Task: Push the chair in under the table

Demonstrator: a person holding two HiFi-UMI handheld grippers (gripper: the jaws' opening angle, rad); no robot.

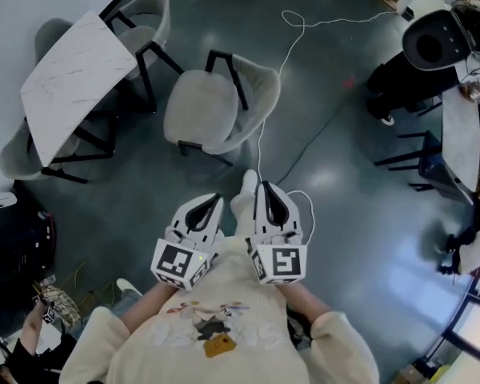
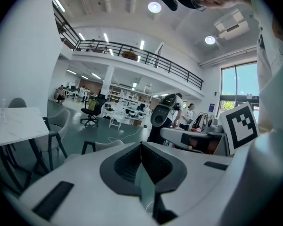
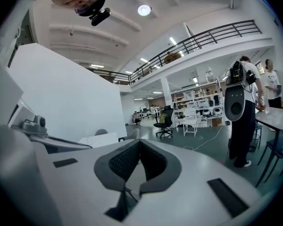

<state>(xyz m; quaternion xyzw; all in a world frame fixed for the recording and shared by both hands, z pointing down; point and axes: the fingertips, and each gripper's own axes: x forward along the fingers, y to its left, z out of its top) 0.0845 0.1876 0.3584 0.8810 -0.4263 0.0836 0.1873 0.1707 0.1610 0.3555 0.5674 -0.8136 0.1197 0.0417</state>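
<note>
Holding both tools side by side at chest level, the person in a cream sweatshirt (image 1: 224, 338) is cut off by the lower frame edge in the head view. The hands are hidden beneath the gripper bodies and their marker cubes.

Left gripper (image 1: 210, 205): fingers (image 2: 125, 166) fully closed, pad against pad, nothing between them. Right gripper (image 1: 263, 192): fingers (image 3: 125, 163) likewise closed and empty. Each gripper view is blocked across its lower half by the tool's own white body.

Ahead of the grippers, the grey upholstered chair with black legs (image 1: 216, 106) stands on the dark teal floor (image 1: 336, 190). It is apart from the white marble-topped surface on a black frame (image 1: 76, 74) to its left, and not under it. In the left gripper view only the chair's upper edge and one leg show above the tool body. A white cable (image 1: 292, 42) runs across the floor past the chair. A second grey chair (image 1: 148, 10) and a third grey chair (image 1: 20, 154) sit at the surface, partly hidden by its top. Distant figures in the gripper views are too small to make out.
</note>
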